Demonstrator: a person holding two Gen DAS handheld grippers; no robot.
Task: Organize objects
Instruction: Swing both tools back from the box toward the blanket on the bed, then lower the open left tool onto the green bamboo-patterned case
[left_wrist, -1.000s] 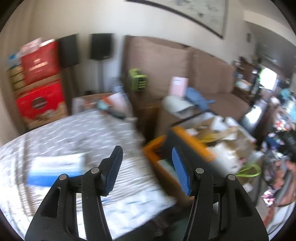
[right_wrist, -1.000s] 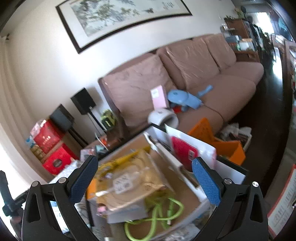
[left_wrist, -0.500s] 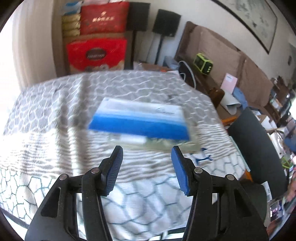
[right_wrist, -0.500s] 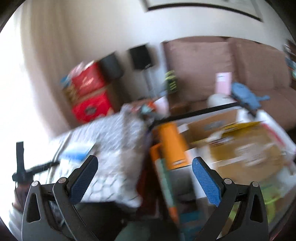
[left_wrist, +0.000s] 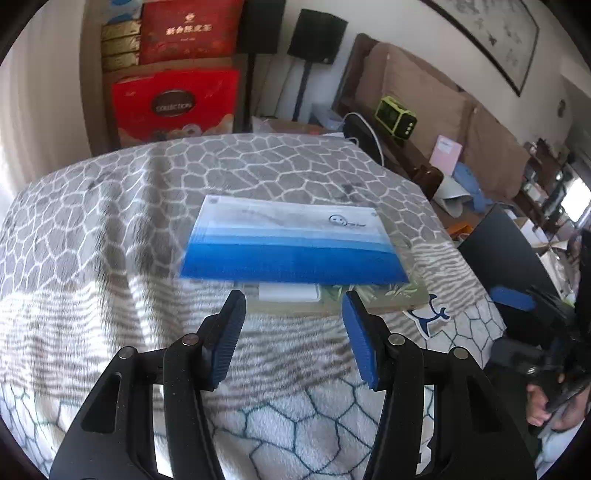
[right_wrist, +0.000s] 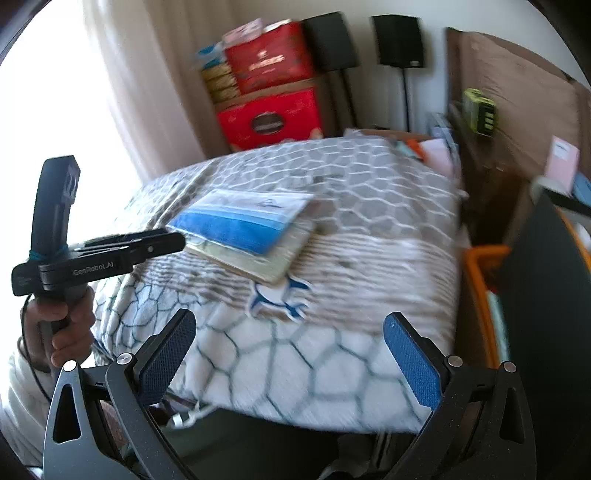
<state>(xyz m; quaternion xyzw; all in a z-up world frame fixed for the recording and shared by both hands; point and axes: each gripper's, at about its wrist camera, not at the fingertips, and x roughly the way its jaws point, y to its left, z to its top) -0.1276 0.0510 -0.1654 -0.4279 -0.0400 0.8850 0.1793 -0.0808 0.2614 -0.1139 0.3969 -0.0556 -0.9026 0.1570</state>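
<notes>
Left wrist view: left claw (left_wrist: 293, 312) has its jaws apart, about half spread, nothing between the pads. The blue-and-white folder (left_wrist: 291, 245) lies flat on the patterned cloth (left_wrist: 110, 206) over the desk, straight ahead of the claw and just beyond its tips, not touching. The folder's long axis runs across the view, crosswise to the claw's line of approach, with the near blue edge facing the tips. It sits on top of a greenish book (left_wrist: 388, 295) whose edge sticks out on the near and right sides. The right claw (left_wrist: 513, 299) shows at the far right edge, off past the desk corner.

Right wrist view (motion-blurred): right claw (right_wrist: 291, 350) jaws wide apart, empty, hanging over the near edge of the desk. The folder is ahead and to the left, well apart from these tips; the left claw already points at its near-left end.

Judgement: the left hand is nearer, so the pick is its to make, onto the near long edge.
</notes>
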